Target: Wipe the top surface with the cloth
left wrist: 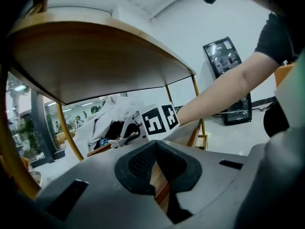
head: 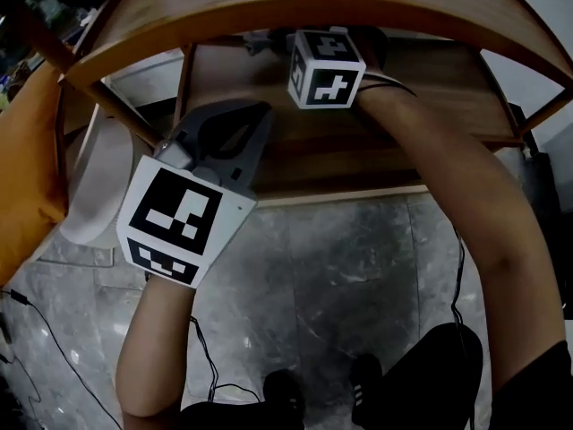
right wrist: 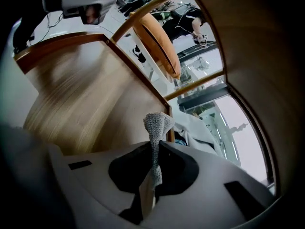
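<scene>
A round wooden table has a curved top surface (head: pixel 295 5) and a lower shelf (head: pixel 376 133) under it. My right gripper (right wrist: pixel 153 149) is shut on a strip of grey knitted cloth (right wrist: pixel 157 124), which sticks up past the jaws, over the lower shelf (right wrist: pixel 81 104). In the head view only its marker cube (head: pixel 327 65) and the arm show, reaching in under the top. My left gripper (head: pixel 258 110) hovers at the shelf's front left edge, its jaws together with nothing held (left wrist: pixel 153 146). In the left gripper view I see the top's underside (left wrist: pixel 95 56) and the right marker cube (left wrist: pixel 159 120).
An orange cushioned seat (head: pixel 27 168) and a white rounded object (head: pixel 98 177) stand left of the table. Thin cables (head: pixel 201 356) cross the grey marble floor by the person's shoes (head: pixel 286 388). A black cabinet (left wrist: pixel 228 80) stands by the far wall; white fabric (left wrist: pixel 102 123) is heaped behind the table.
</scene>
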A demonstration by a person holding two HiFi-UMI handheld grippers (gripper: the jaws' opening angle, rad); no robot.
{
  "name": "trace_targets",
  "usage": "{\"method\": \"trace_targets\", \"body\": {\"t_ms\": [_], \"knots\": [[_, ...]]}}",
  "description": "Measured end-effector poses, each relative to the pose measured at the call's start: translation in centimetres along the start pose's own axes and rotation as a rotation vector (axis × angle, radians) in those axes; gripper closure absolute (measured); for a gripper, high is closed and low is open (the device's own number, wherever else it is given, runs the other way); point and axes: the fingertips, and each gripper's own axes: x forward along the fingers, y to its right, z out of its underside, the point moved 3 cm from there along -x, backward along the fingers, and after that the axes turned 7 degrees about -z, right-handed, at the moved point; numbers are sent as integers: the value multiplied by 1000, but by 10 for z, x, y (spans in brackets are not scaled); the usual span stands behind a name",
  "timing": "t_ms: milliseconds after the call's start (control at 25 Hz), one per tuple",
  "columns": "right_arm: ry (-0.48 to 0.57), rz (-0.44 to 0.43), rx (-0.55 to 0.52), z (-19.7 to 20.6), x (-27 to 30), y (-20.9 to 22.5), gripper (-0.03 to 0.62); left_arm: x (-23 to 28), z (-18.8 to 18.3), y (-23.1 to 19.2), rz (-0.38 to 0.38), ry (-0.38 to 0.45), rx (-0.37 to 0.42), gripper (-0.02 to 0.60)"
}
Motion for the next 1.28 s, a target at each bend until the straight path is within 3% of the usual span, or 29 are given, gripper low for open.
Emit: {"method": "trace_targets", "body": {"t_ms": [320,680,920,1280], "knots": [[61,-16,-27,-56,53,8,562,-33,12,-22,-48,15,-23,571],[49,-56,-51,-81,81,11,562,-36,26,-37,-60,1,-60,571],[3,-63,-100,-68,77,10,562,-27,28,-29,-32,-1,-43,571],[-129,-61,-51,11,54,6,562,-2,13,-2,41,22,-37,571]]}}
